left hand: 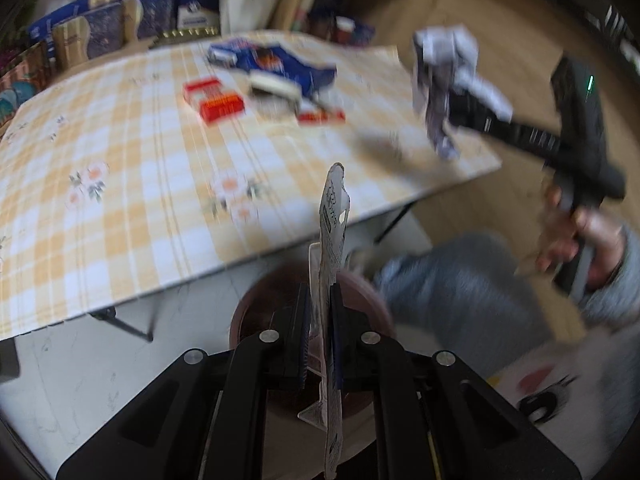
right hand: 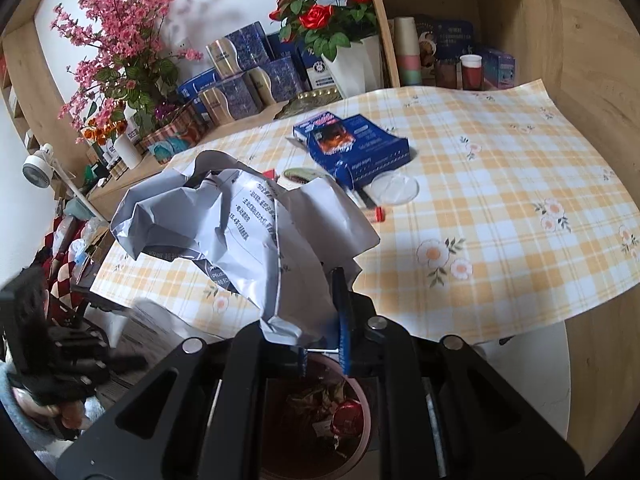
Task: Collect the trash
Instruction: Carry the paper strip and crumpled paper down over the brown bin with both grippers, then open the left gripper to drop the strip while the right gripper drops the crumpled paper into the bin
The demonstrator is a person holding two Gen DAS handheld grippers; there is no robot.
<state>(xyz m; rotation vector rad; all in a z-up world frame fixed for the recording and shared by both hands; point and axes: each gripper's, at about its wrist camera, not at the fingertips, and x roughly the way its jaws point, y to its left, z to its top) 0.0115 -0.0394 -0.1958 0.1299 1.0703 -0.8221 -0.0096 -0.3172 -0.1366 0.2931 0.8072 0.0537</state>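
Note:
My left gripper (left hand: 320, 296) is shut on a flat printed plastic card (left hand: 334, 216), held edge-on and upright. It hangs over the brown trash bin (left hand: 252, 308) on the floor by the table's near edge. In the same view my right gripper (left hand: 450, 98) hovers above the table's right corner, shut on a crumpled white mailer bag (left hand: 444, 56). From the right wrist, the right gripper (right hand: 320, 320) clamps the lower end of the mailer bag (right hand: 240, 232), which hides its left finger. The trash bin (right hand: 366, 428) sits directly below, with scraps inside. The left gripper (right hand: 60, 360) is a dark blur at far left.
On the yellow checked tablecloth (right hand: 500, 200) lie a blue box (right hand: 352, 144), red boxes (left hand: 214, 100), a tape roll (left hand: 272, 88) and a clear lid (right hand: 394, 188). Flower pots and boxes crowd the far side. A person's hand (left hand: 576, 240) and knee are at right.

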